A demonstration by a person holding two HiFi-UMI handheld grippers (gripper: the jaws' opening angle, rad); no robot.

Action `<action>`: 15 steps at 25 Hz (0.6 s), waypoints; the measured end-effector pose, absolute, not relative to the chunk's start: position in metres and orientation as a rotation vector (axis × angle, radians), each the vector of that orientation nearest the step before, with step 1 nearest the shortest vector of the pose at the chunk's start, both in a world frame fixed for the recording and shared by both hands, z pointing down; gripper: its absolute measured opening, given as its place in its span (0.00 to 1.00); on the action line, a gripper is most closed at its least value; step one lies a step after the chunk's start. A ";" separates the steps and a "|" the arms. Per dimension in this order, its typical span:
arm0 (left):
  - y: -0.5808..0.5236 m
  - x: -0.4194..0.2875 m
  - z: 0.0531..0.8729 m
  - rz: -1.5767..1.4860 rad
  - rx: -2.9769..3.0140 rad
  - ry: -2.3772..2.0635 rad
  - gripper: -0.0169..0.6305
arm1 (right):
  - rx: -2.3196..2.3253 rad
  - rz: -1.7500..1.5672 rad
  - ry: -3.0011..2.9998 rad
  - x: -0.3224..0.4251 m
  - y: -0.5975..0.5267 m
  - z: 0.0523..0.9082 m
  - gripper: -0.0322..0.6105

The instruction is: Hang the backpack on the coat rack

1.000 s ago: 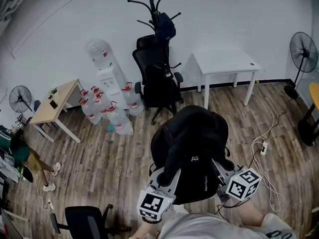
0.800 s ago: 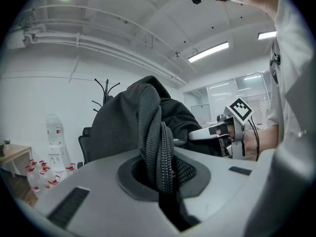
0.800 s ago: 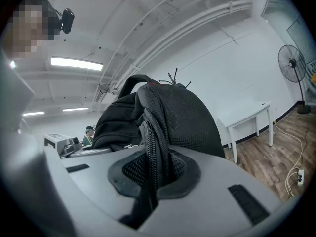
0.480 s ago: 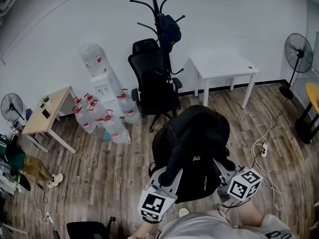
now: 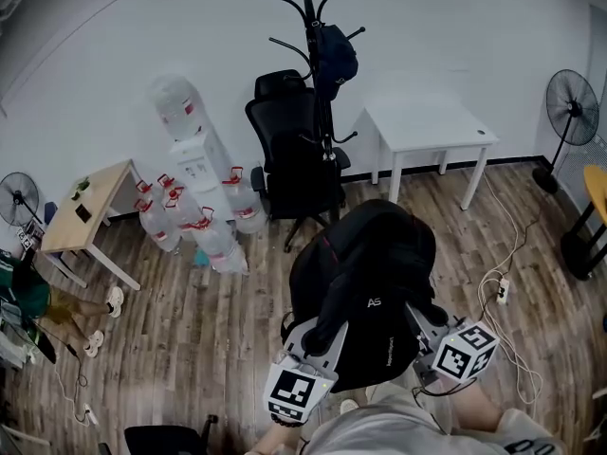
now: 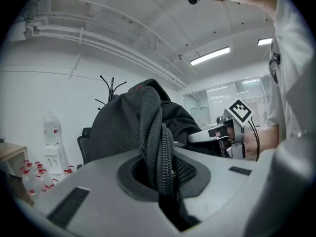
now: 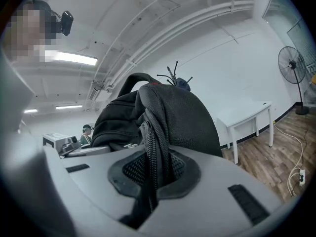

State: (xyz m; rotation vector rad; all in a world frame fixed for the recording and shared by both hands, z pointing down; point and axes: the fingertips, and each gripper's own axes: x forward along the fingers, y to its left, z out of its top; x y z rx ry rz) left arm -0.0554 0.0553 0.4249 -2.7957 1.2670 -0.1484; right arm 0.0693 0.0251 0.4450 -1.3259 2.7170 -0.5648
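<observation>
A black backpack (image 5: 365,273) hangs in the air in front of me, carried between both grippers. My left gripper (image 5: 320,337) is shut on one black webbing shoulder strap (image 6: 157,149). My right gripper (image 5: 419,322) is shut on the other strap (image 7: 153,152). Both gripper views are filled by the bag's dark bulk (image 6: 123,125) (image 7: 175,112). The black coat rack (image 5: 321,74) stands against the far wall beyond the bag, with a dark bag (image 5: 335,53) on one of its hooks. Its hooks show above the backpack (image 6: 111,87) (image 7: 172,76).
A black office chair (image 5: 294,164) stands right at the rack's foot. A white table (image 5: 429,126) is to its right, a water dispenser (image 5: 194,150) with several bottles to its left. A wooden table (image 5: 90,207), standing fans (image 5: 574,107) and a floor power strip (image 5: 501,286) lie around.
The backpack and both grippers have come nearer to the coat rack, which now sits higher and larger in the head view. Both grips on the straps are unchanged.
</observation>
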 end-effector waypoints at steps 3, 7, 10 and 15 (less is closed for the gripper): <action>0.042 -0.055 0.425 -0.149 -2.794 1.272 0.08 | -1.326 -0.566 2.722 0.070 0.013 0.445 0.10; 0.020 -0.051 0.425 -0.154 -2.788 1.279 0.08 | -1.317 -0.557 2.724 0.074 -0.009 0.444 0.10; 0.002 -0.043 0.425 -0.162 -2.794 1.296 0.08 | -1.304 -0.554 2.723 0.081 -0.027 0.444 0.10; -0.036 -0.035 0.424 -0.185 -2.764 1.326 0.08 | -1.269 -0.558 2.736 0.089 -0.067 0.443 0.10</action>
